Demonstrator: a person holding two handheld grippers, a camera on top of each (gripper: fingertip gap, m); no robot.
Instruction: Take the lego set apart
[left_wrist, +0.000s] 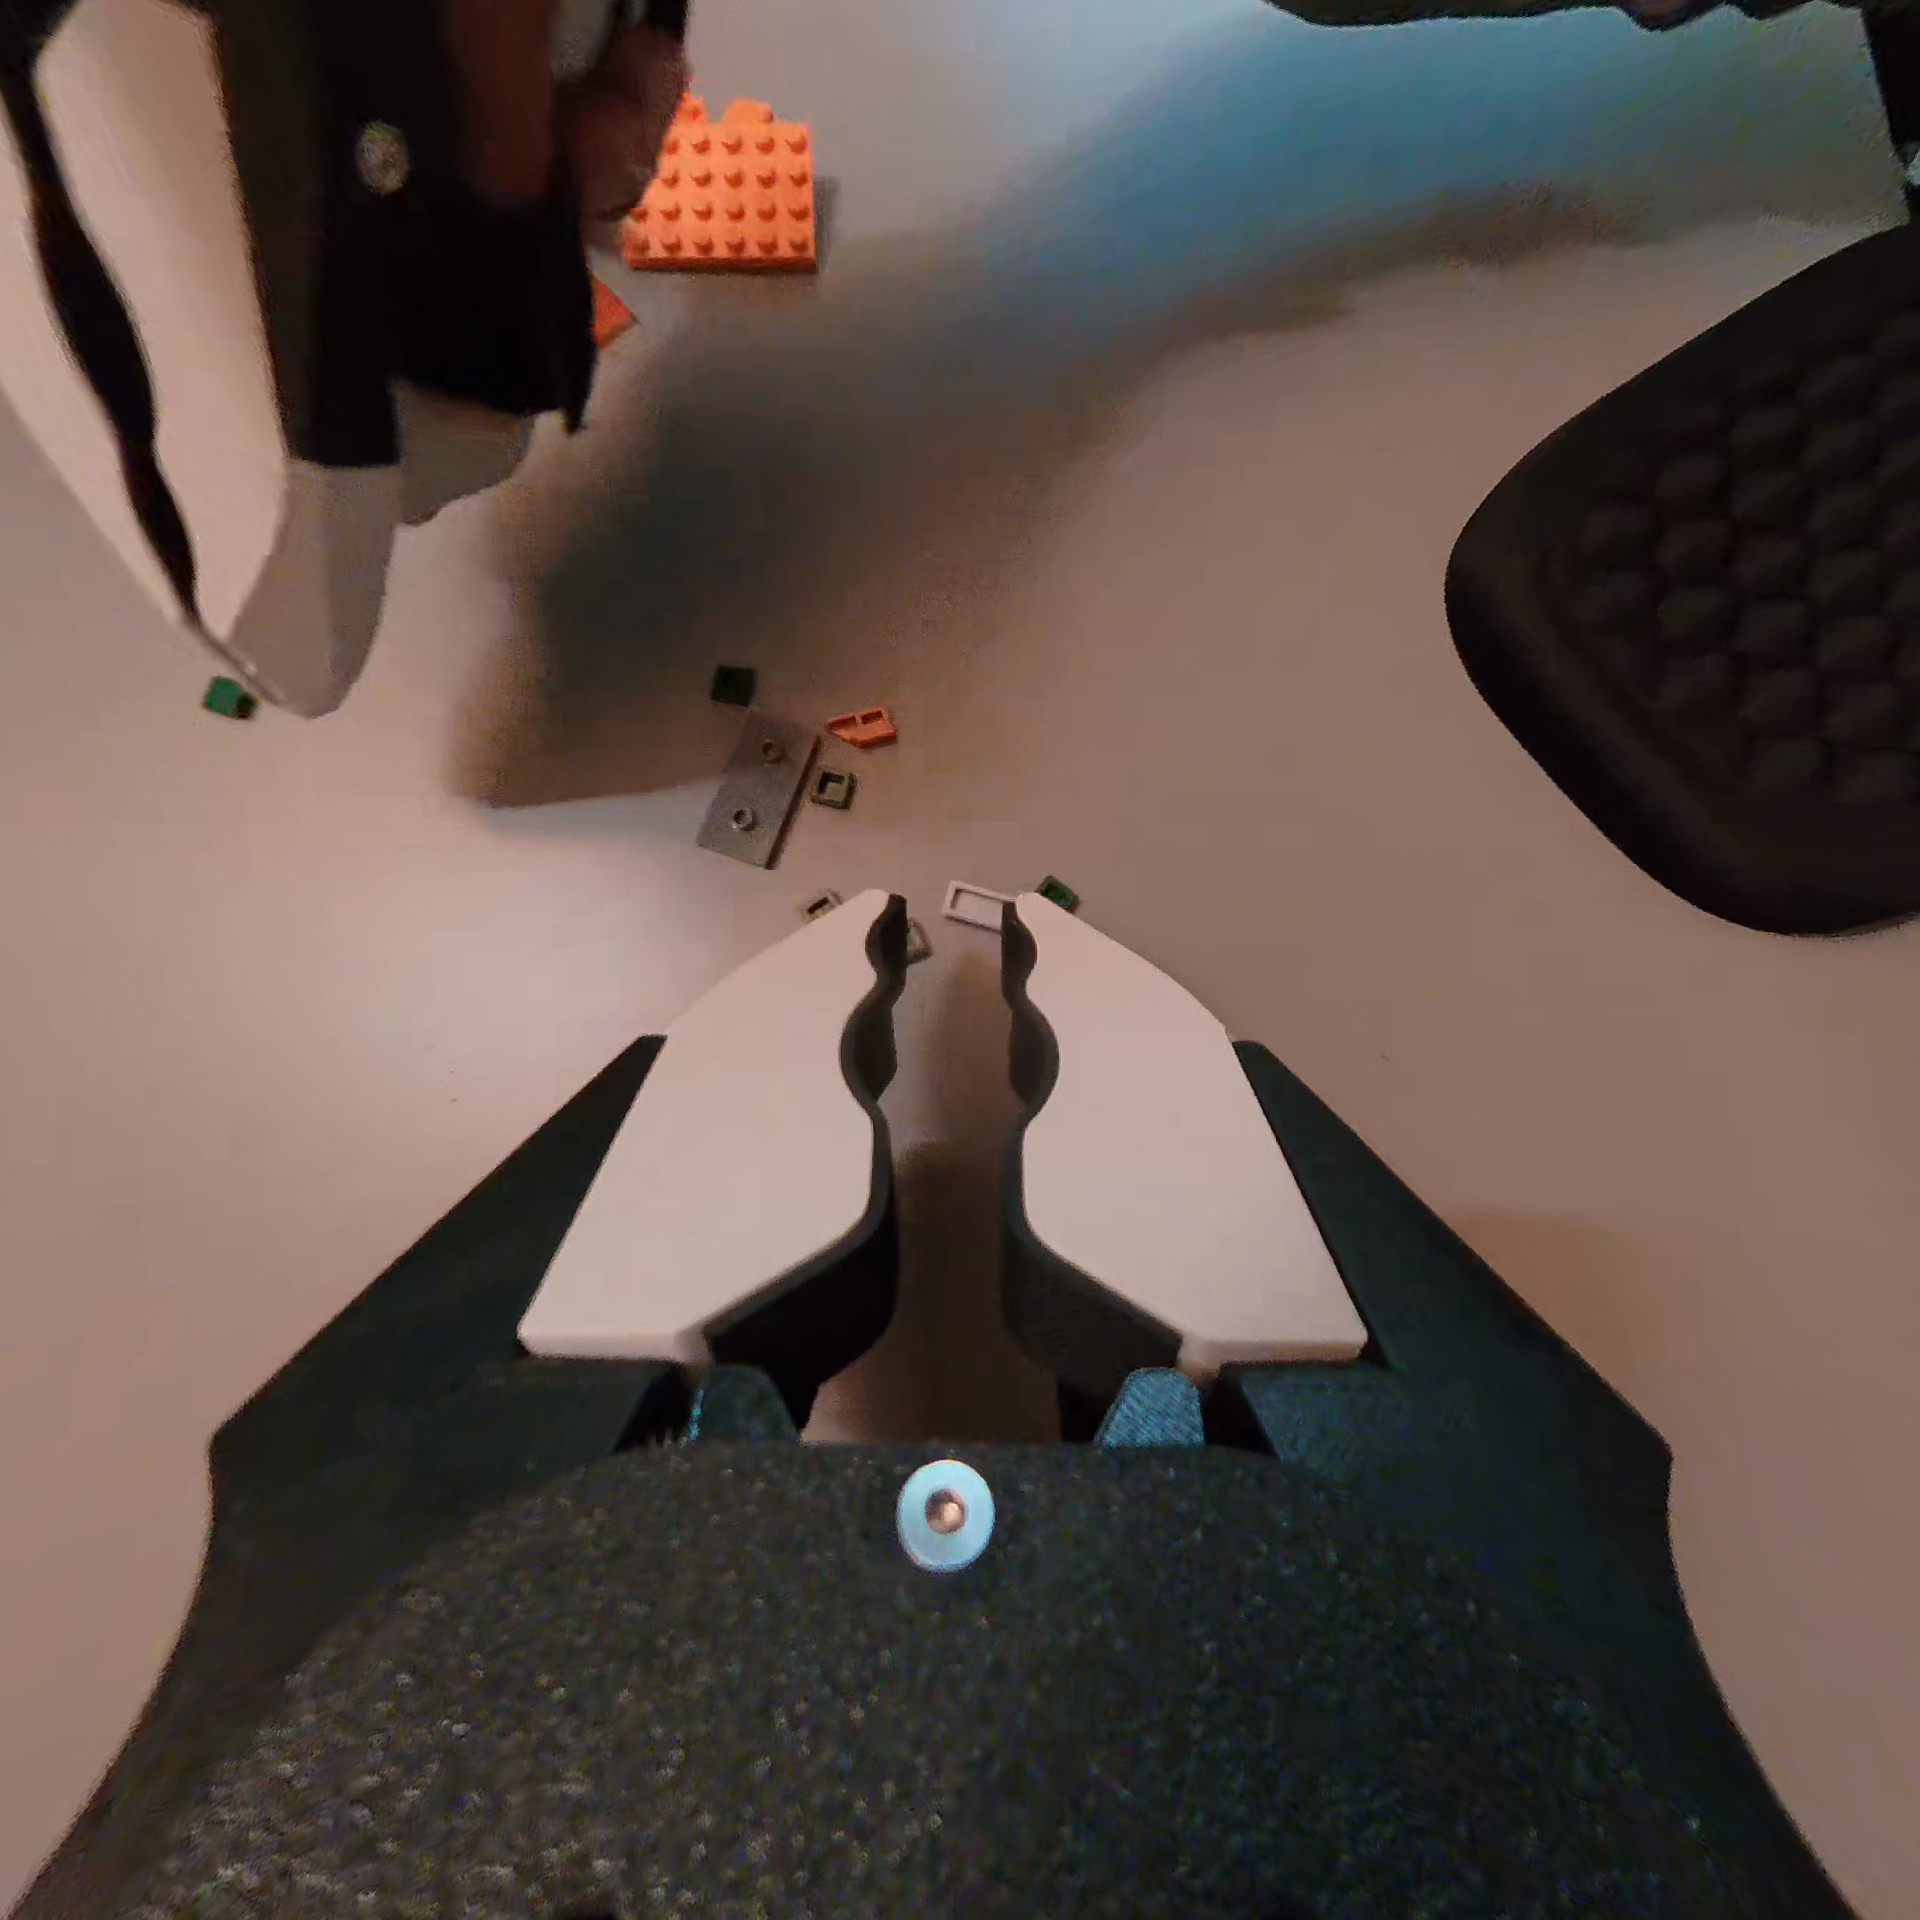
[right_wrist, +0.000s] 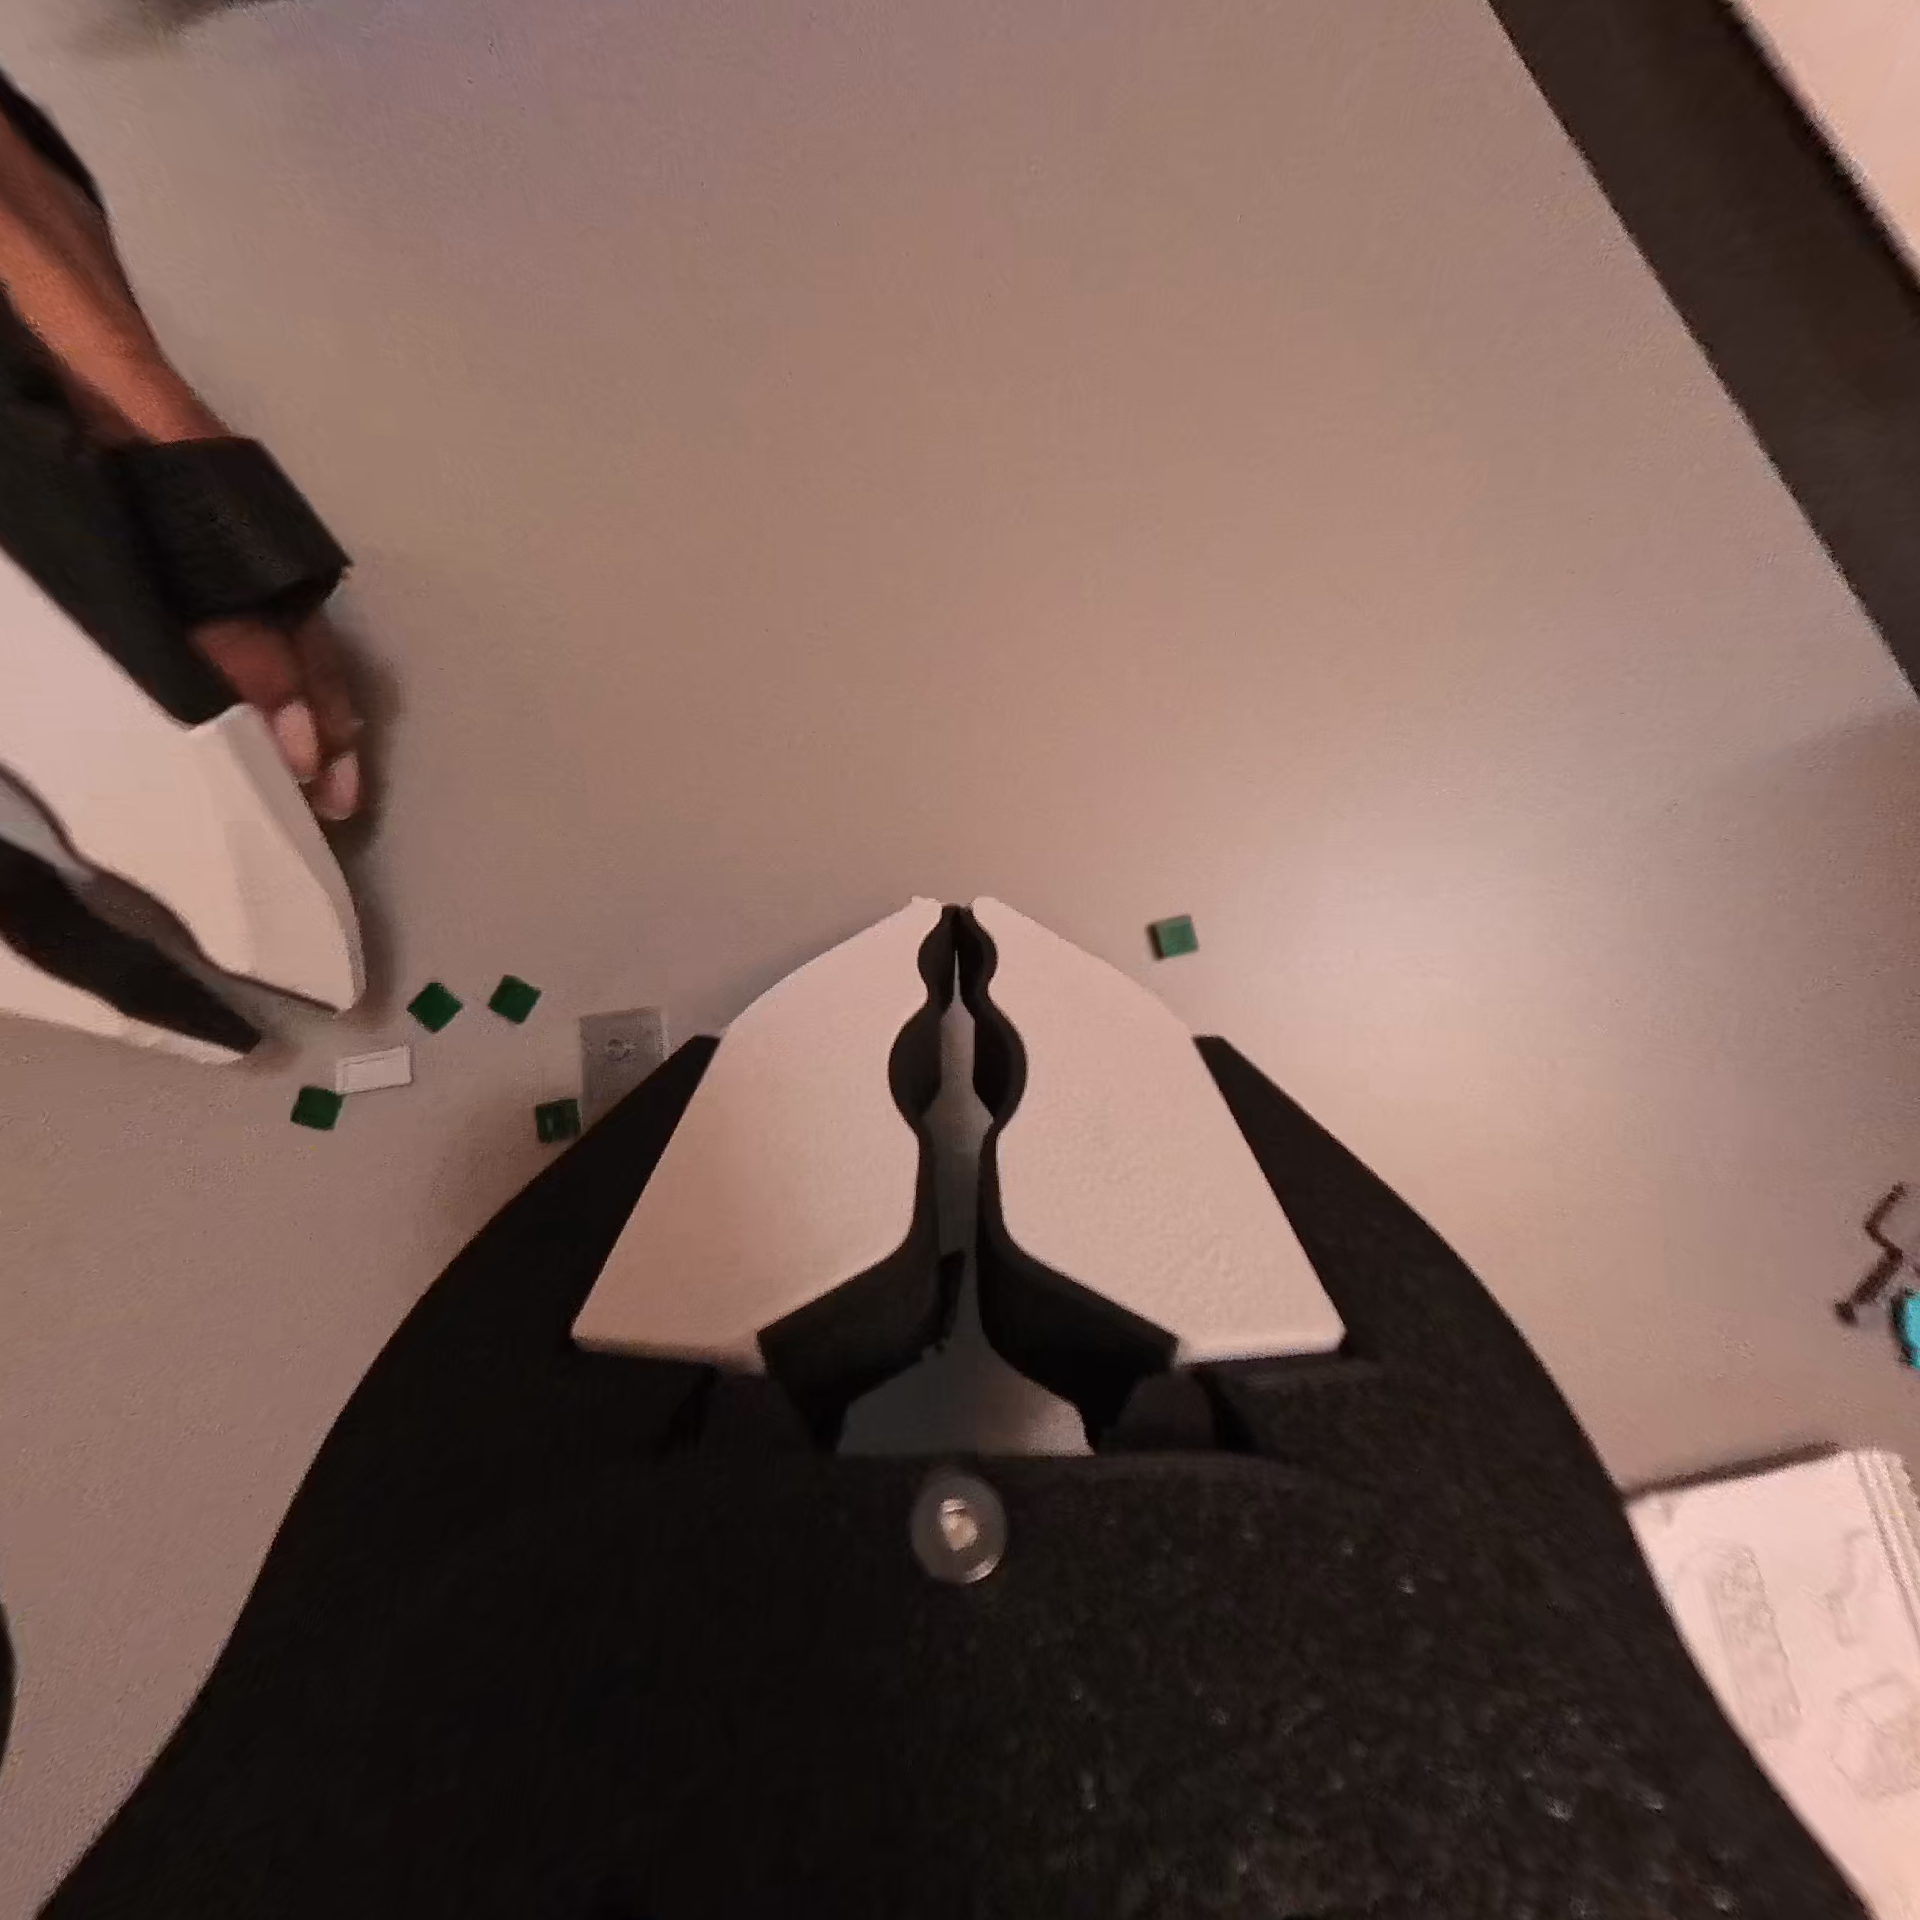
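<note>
Between separations: loose pieces are lying on the table (left_wrist: 1195, 644), and the orange plate (left_wrist: 727, 197) is waiting as the next likely target.

The left gripper (left_wrist: 954, 914) is hovering released, jaws slightly apart and empty, just short of a white tile (left_wrist: 971, 900) and a grey plate (left_wrist: 756, 790). The right gripper (right_wrist: 954, 912) is clenched on nothing visible, with a green tile (right_wrist: 1174, 936) lying just beside it. The orange plate is sitting well beyond the left gripper, toward the far edge. The next move probably calls for pinning that plate with one gripper while prying with the other.
</note>
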